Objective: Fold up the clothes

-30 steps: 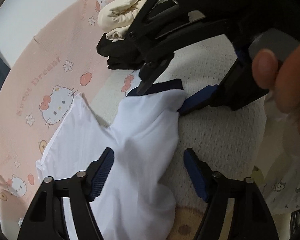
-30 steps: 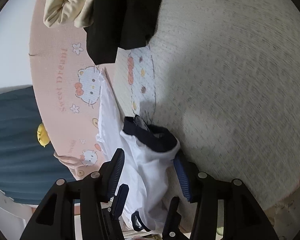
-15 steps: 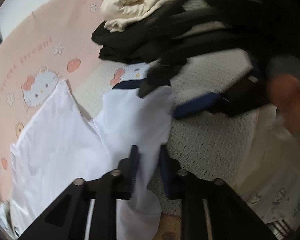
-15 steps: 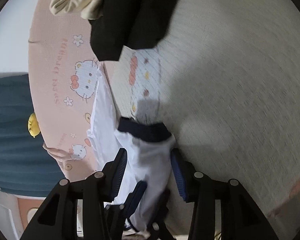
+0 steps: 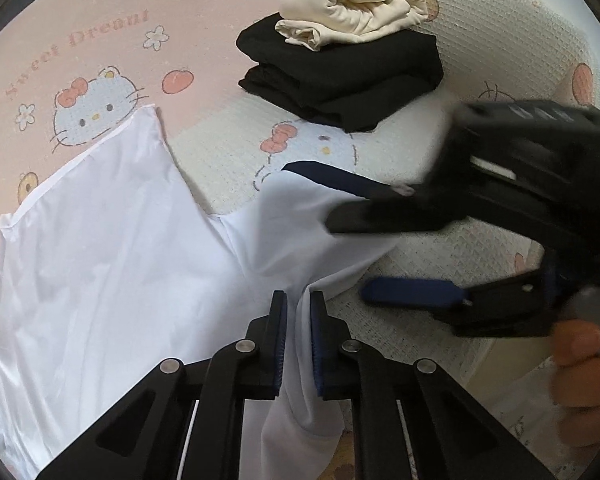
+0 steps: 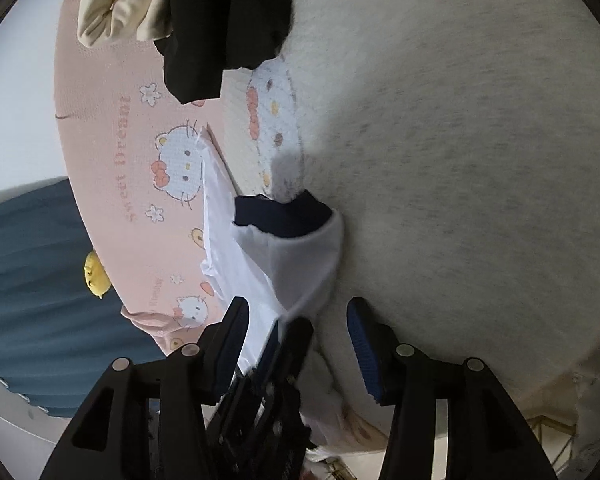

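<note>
Both wrist views close above the bed — shared white shirt [image 5: 100, 240], black pile [image 6: 228, 20].

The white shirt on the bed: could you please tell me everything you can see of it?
The white shirt is thin, smooth cloth, lying mostly flat and unfolded on the pink cartoon-print blanket. One sleeve reaches toward the folded pile and ends in a navy cuff. The left tool has just been closing and now pinches a raised fold near the sleeve's base. The right tool stands open about the sleeve, its upper finger over the cloth by the cuff; whether it touches is unclear.
</note>
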A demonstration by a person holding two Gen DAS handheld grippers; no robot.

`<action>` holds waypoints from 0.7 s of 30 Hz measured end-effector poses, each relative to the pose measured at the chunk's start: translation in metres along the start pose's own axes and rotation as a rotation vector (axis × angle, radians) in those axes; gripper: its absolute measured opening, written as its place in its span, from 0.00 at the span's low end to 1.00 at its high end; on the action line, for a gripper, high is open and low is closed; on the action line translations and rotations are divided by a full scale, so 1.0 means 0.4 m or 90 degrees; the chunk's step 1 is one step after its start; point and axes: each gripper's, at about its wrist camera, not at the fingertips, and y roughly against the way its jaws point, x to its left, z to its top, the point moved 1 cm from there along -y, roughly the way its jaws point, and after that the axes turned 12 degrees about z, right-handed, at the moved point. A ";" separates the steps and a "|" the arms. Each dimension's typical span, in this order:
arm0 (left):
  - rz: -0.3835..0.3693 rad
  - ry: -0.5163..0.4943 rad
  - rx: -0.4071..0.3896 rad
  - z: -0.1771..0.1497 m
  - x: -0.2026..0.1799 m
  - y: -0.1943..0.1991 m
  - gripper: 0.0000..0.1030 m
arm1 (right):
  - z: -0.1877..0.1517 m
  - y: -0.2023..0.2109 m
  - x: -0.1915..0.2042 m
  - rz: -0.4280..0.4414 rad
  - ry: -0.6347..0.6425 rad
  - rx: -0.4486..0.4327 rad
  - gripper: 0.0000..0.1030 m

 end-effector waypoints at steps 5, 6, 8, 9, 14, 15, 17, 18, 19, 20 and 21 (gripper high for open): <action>-0.001 -0.002 0.004 0.005 0.004 -0.002 0.09 | 0.014 -0.038 0.026 -0.011 0.027 -0.011 0.48; 0.000 -0.004 0.004 0.005 0.004 -0.003 0.09 | 0.013 -0.040 0.029 -0.019 0.037 -0.014 0.46; 0.002 -0.007 0.005 0.005 0.004 -0.005 0.09 | 0.005 -0.043 0.036 -0.042 0.054 -0.018 0.35; 0.001 -0.006 0.007 0.004 0.005 -0.006 0.09 | 0.002 -0.042 0.038 -0.058 0.059 -0.020 0.30; -0.014 0.010 0.013 0.001 0.017 -0.010 0.09 | -0.009 -0.044 0.062 -0.129 0.093 -0.047 0.06; -0.018 0.015 0.013 0.000 0.020 -0.011 0.09 | -0.015 -0.046 0.077 -0.138 0.113 -0.052 0.05; -0.034 0.041 0.010 0.001 0.035 -0.006 0.09 | -0.027 -0.050 0.115 -0.139 0.156 -0.053 0.04; -0.052 0.070 0.008 0.002 0.051 0.000 0.09 | -0.029 -0.044 0.130 -0.127 0.175 -0.050 0.04; -0.073 0.097 0.009 0.001 0.065 0.007 0.09 | -0.034 -0.039 0.145 -0.114 0.190 -0.048 0.04; -0.093 0.125 0.010 0.000 0.079 0.013 0.09 | -0.042 -0.038 0.162 -0.100 0.204 -0.046 0.04; -0.116 0.150 0.020 -0.001 0.095 0.015 0.09 | -0.051 -0.036 0.177 -0.083 0.216 -0.044 0.04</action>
